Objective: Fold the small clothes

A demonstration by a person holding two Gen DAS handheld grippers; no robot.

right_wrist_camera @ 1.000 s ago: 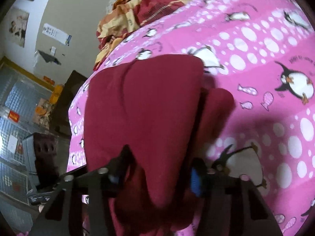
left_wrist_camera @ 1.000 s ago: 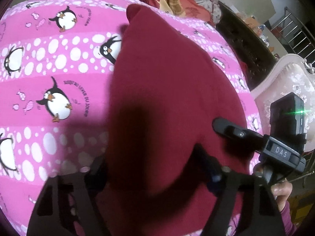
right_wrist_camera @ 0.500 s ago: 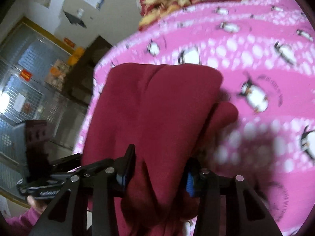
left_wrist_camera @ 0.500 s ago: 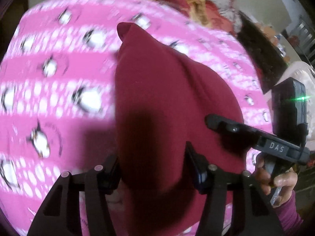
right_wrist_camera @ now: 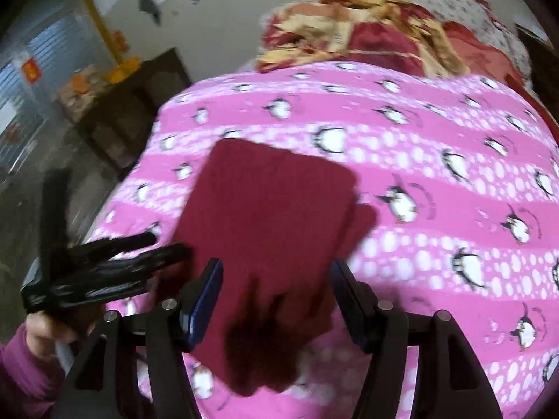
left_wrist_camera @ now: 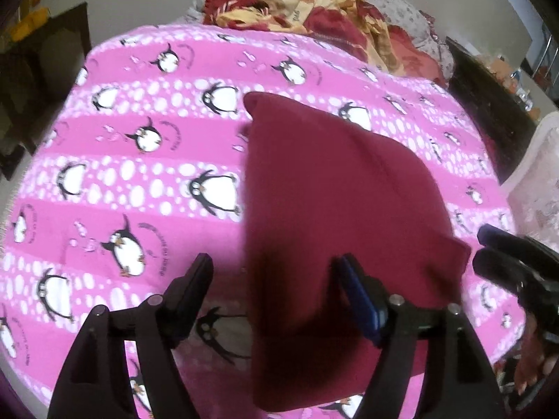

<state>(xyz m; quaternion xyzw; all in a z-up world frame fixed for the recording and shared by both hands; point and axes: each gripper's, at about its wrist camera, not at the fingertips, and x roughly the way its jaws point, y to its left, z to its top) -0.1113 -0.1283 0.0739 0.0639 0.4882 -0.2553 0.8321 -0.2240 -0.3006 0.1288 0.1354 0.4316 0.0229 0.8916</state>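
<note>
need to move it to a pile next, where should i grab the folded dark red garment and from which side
Judging by its pose, take the dark red garment at its near edge, coming from the person's side with the right gripper. It lies flat and folded on the penguin blanket, and the layers bunch thickest there. Both grippers' jaws have just been opening; neither pinches the cloth.

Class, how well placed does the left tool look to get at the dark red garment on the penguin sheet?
Probably well. The left tool stands open over the near edge of the dark red garment, jaws having just widened, and nothing lies between. The right tool sits off to the side, clear.
</note>
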